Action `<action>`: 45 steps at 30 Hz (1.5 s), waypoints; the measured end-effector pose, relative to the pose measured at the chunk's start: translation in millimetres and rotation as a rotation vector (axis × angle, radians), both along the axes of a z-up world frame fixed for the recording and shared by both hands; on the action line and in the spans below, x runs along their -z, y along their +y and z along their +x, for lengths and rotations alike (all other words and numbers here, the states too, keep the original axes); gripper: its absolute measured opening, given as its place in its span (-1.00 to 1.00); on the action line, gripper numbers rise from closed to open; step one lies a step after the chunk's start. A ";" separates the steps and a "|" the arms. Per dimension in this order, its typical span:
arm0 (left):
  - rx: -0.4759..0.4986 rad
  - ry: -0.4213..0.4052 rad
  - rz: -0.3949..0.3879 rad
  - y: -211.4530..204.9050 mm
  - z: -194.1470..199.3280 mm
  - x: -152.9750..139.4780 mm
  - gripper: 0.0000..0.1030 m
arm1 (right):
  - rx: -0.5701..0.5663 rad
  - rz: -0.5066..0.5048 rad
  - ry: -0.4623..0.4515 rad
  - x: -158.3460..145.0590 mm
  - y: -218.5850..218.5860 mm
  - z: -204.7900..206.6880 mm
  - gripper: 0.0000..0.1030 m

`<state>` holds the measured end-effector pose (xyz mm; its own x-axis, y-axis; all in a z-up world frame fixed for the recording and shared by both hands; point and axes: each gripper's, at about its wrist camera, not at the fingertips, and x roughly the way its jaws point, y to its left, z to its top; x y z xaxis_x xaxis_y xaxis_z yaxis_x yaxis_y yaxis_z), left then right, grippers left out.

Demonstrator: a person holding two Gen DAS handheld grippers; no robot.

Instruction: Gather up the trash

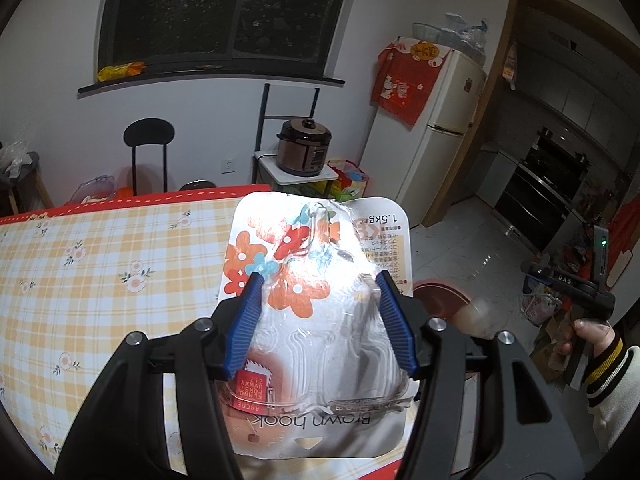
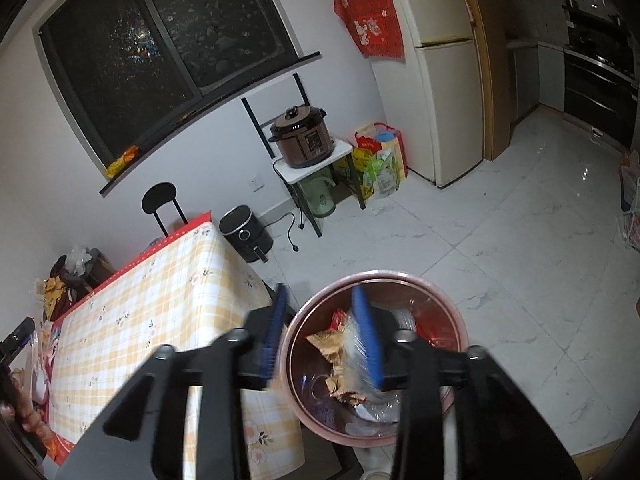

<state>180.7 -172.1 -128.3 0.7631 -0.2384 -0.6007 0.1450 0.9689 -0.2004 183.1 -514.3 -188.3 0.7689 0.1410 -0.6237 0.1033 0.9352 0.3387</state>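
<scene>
My left gripper (image 1: 318,280) is shut on a flat blister pack (image 1: 320,264) with orange flowers and the words "Brown hook"; its blue fingers press the pack's two sides, and it is held above the right end of the checked table (image 1: 100,264). A round red trash bin (image 2: 444,300) stands on the floor beside the table, holding several wrappers and clear plastic. My right gripper (image 2: 322,292) is open and empty above the bin's left rim. The bin (image 1: 440,300) also shows in the left wrist view, behind the pack. The right gripper's body (image 1: 576,292) shows there in a hand.
A yellow checked cloth covers the table (image 2: 140,312), with clutter at its far left. An air fryer (image 2: 246,234), a rack with a pressure cooker (image 2: 302,136), bags (image 2: 378,160) and a fridge (image 2: 444,80) stand along the wall. White floor tiles (image 2: 520,260) spread right.
</scene>
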 end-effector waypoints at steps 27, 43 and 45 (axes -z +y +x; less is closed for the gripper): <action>0.383 0.105 -0.049 -240.2 86.6 52.5 0.14 | 0.176 -0.128 -0.095 -71.4 -87.9 -109.1 0.90; 0.449 0.236 0.034 -328.4 142.8 124.6 0.38 | 0.318 -0.114 -0.015 -41.1 -155.4 -156.7 0.90; 0.434 0.227 0.027 -324.3 144.2 119.4 0.43 | 0.317 -0.106 -0.009 -38.0 -154.6 -153.2 0.90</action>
<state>324.9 -496.4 -247.7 0.4464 -0.4876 -0.7504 0.4919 0.8342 -0.2494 30.0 -668.9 -150.3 0.7698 -0.1713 -0.6148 0.3918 0.8873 0.2434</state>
